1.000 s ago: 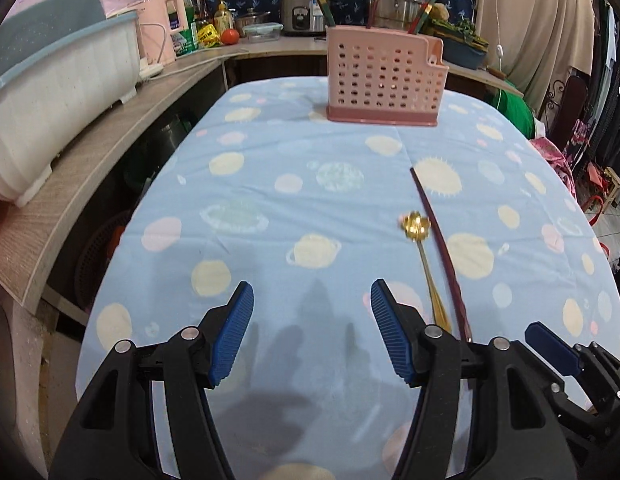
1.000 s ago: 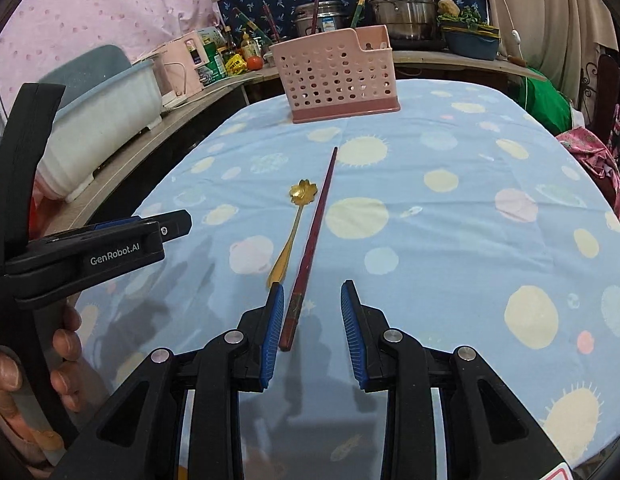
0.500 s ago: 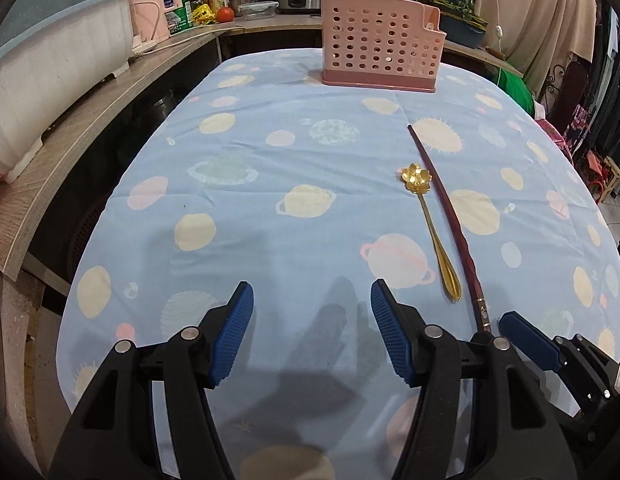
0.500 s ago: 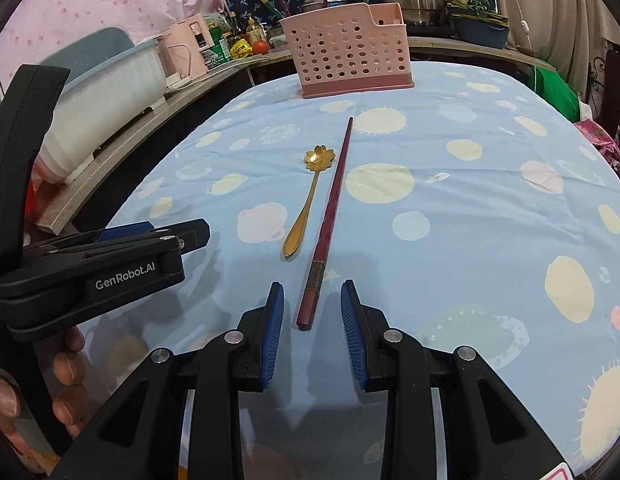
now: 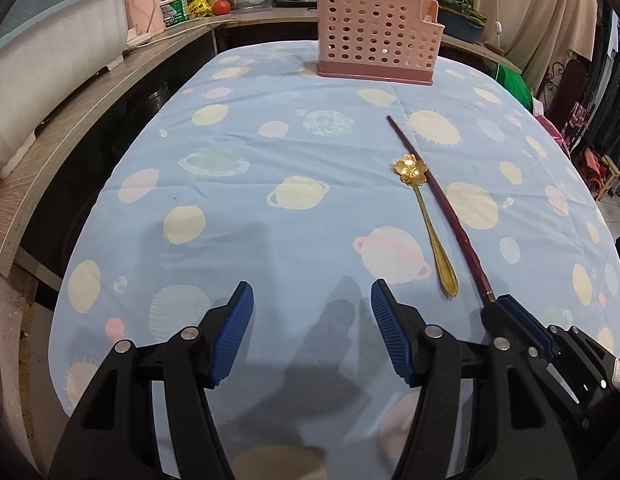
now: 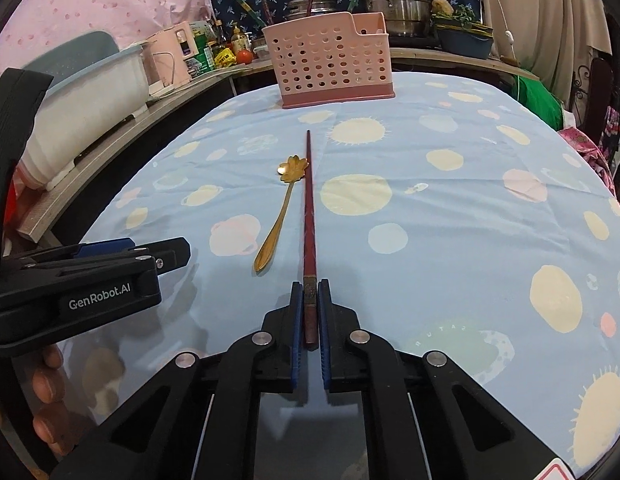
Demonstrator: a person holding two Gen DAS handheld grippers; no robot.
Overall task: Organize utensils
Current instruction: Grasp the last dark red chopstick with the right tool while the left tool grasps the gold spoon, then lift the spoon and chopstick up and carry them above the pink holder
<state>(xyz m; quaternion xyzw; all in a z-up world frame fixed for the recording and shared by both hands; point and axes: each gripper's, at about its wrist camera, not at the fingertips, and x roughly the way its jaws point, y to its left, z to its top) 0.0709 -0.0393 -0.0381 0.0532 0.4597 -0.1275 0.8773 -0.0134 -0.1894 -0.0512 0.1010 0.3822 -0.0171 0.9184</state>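
While the right hand-held gripper [image 6: 309,308] clamps its near end, the chopstick [image 6: 309,216] points lengthwise toward the basket [image 6: 330,60].

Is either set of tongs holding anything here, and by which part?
The right tongs have just closed on the dark red chopstick, gripping its thick near end. The left tongs stand open and empty.

Tabletop [image 6: 450,240] is wearing a soft matt cotton-like cloth w/ faint creases. Spoon [image 6: 279,216] is gleaming as polished gold-tone metal. Chopstick [image 6: 310,216] is looking like dark red lacquered wood, slight sheen, w/ a metal-looking band. Basket [image 6: 330,60] is showing matt pink perforated plastic. Gripper bodies are looking like matt black plastic, pads [image 5: 234,336] ribbed blue rubber.
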